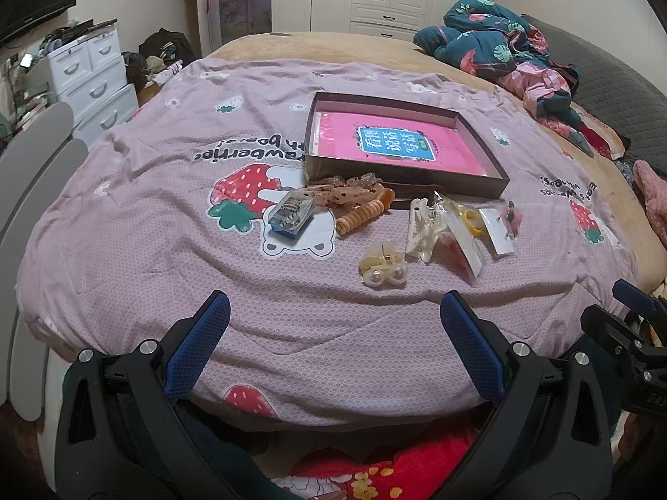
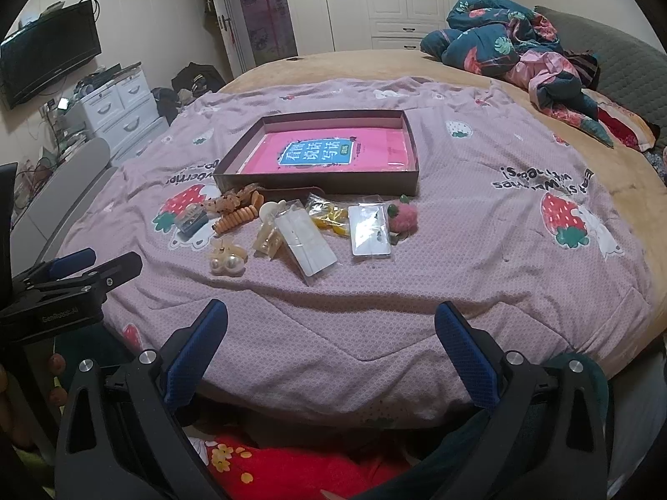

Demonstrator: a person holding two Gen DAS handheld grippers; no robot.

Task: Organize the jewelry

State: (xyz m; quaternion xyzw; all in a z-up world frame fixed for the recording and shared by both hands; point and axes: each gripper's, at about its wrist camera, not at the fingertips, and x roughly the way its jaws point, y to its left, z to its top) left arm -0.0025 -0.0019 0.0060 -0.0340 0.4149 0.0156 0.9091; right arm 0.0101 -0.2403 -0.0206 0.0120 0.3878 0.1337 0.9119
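**Open fingers hover short of a jewelry pile on a strawberry-print quilt**

Nearest the lens, the left gripper (image 1: 333, 312) holds its blue-padded fingers (image 1: 200, 346) spread wide with nothing between them, poised above the near edge of a pink quilt (image 1: 146, 216) covering the bed. The right gripper (image 2: 331, 321) sits alongside it in the same attitude, fingers (image 2: 467, 354) wide apart and empty.

The accessories lie well beyond both sets of fingertips, none touched. Closest to the left gripper is a pearl hair clip (image 1: 382, 268), lying just ahead of the gap between its fingers and slightly to the right. Behind it sit a white claw clip (image 1: 423, 229), a clear packet (image 1: 462, 246) and a second carded packet (image 1: 496, 229). Further left lie an orange spiral hair tie (image 1: 360, 216), a small blue clear-lidded case (image 1: 290, 212) and a brown polka-dot bow (image 1: 346, 191). In the right wrist view, a pink strawberry pom-pom (image 2: 402, 216) lies at the right end of the pile, which sits ahead and left of that gripper's fingers.

Behind the pile, touching its far edge, stands an open shallow brown box (image 1: 496, 185) holding a pink book (image 1: 396, 146). A rumpled floral blanket (image 1: 492, 37) is heaped at the far right of the bed.
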